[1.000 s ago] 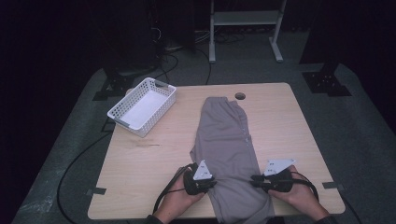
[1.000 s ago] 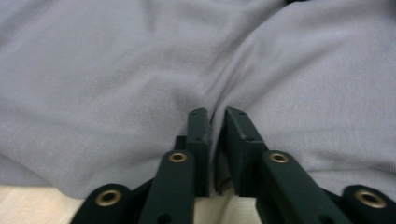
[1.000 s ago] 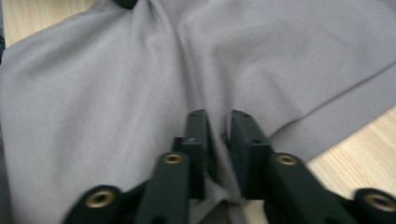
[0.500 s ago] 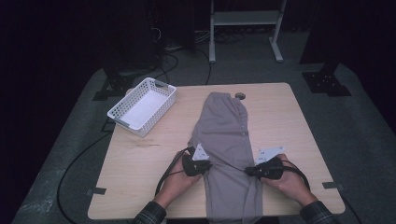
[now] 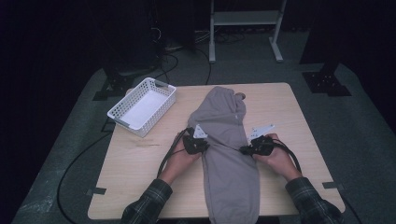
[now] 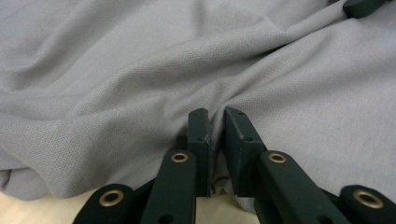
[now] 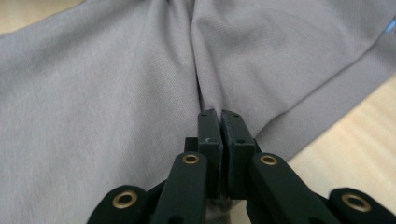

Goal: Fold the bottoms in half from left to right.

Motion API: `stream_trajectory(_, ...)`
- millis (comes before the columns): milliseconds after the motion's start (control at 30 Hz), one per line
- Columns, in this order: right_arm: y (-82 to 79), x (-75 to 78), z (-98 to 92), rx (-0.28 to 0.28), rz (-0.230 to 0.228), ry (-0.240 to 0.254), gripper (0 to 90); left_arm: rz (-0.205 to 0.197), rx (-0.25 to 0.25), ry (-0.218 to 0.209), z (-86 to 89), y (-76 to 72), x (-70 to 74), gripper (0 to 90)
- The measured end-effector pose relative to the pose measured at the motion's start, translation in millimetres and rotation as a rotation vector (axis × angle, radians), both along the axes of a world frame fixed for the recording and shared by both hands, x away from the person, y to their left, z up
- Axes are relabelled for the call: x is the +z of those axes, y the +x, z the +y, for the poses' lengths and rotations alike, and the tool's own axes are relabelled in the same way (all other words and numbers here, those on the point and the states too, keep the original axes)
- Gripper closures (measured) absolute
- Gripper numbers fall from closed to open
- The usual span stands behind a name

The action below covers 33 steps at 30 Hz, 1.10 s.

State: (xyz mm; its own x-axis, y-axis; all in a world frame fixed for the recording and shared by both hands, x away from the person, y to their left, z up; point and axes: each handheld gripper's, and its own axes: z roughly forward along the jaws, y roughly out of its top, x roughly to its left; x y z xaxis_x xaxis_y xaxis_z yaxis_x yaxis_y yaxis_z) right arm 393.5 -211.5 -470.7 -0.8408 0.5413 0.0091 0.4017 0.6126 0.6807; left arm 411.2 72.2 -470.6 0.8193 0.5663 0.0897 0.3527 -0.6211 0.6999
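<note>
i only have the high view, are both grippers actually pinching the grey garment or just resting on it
Observer: The left gripper is shut on a fold of the grey garment; cloth sits between its fingers in the left gripper view.
Operator: and the right one
Observer: The right gripper is shut on the garment's edge too, its fingers almost touching, with cloth puckering away from the tips.
Operator: anything under the right grip
Observer: Bare wooden table shows just beside that edge.
</note>
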Motion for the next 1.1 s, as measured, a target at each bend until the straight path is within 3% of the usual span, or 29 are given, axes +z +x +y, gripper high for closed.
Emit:
stream_trajectory(233, 31.8, -1.7, 2.2, -0.037, -0.017, 0.016, 86.3, -0.011, 0.039, 0.002, 1.5, 29.9, 0.0, 78.6)
stream_trajectory(300, 40.2, -3.4, 3.7, -0.06, -0.032, 0.031, 86.2, -0.024, 0.052, 0.012, 0.7, 37.4, 0.1, 78.2)
stream_trajectory(467, 55.1, -5.5, 7.6, -0.113, -0.101, 0.012, 83.8, -0.068, 0.087, 0.046, -4.1, 52.0, 0.0, 74.8)
stream_trajectory(600, 59.3, -5.9, 7.1, -0.157, -0.115, 0.018, 72.9, -0.066, 0.096, 0.058, -5.0, 54.5, 1.5, 70.4)
stream_trajectory(700, 51.5, 1.3, 2.2, -0.185, -0.099, 0.076, 65.6, -0.034, 0.087, 0.01, -0.4, 47.5, 5.1, 64.3)
stream_trajectory(767, 40.1, 11.8, -1.7, -0.17, -0.115, 0.107, 62.7, -0.028, 0.073, -0.012, 1.0, 41.3, 7.8, 60.1)
stream_trajectory(800, 33.8, 15.6, -3.0, -0.156, -0.117, 0.128, 62.1, -0.033, 0.045, -0.028, 3.4, 29.5, 13.0, 58.5)
stream_trajectory(900, 12.5, 23.4, -5.7, -0.107, -0.122, 0.154, 60.1, -0.027, 0.02, -0.058, 5.8, 16.8, 16.8, 54.4)
stream_trajectory(933, 3.5, 25.4, -6.4, -0.083, -0.11, 0.172, 59.7, -0.027, -0.005, -0.079, 7.4, 5.5, 17.7, 53.0)
stream_trajectory(1067, -22.6, 26.3, -4.9, -0.013, -0.096, 0.171, 58.7, -0.026, -0.05, -0.062, 8.1, -14.1, 16.2, 50.2)
stream_trajectory(1100, -30.0, 25.7, -4.4, 0.009, -0.091, 0.168, 58.2, -0.02, -0.058, -0.08, 7.7, -20.3, 16.1, 50.0)
